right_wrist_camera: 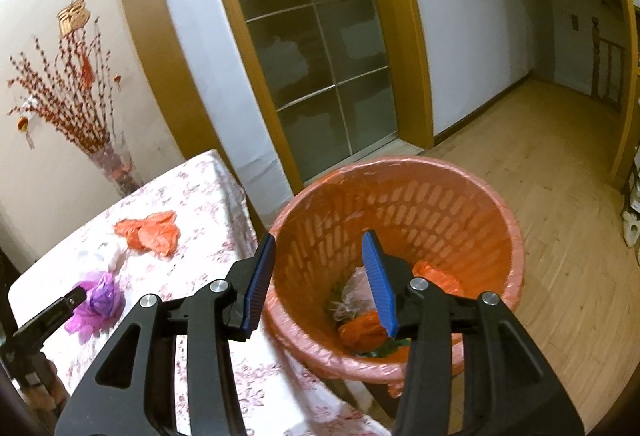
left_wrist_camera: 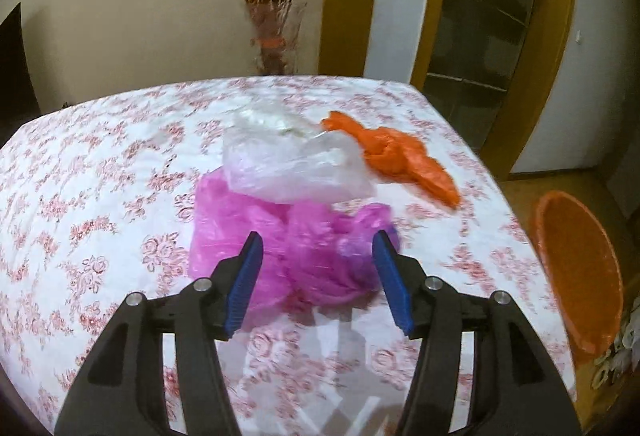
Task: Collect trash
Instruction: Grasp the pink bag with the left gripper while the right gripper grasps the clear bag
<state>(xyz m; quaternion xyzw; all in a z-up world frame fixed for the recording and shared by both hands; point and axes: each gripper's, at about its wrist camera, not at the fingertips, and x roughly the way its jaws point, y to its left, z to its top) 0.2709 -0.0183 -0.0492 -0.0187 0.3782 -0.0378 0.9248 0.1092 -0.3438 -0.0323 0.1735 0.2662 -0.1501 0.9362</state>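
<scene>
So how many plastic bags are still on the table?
3: the pink bag nearest the left gripper, the clear bag behind it, the orange bag further right. More could hide underneath.

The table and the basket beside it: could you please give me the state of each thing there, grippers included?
Left gripper: open, around the pink bag, not closed on it.
Right gripper: open, empty, above the basket.
Pink bag: crumpled, on the table.
Clear bag: crumpled, partly overlapping the pink bag.
Orange bag: crumpled, on the table.
Basket: upright, lined, with some trash in it.
</scene>
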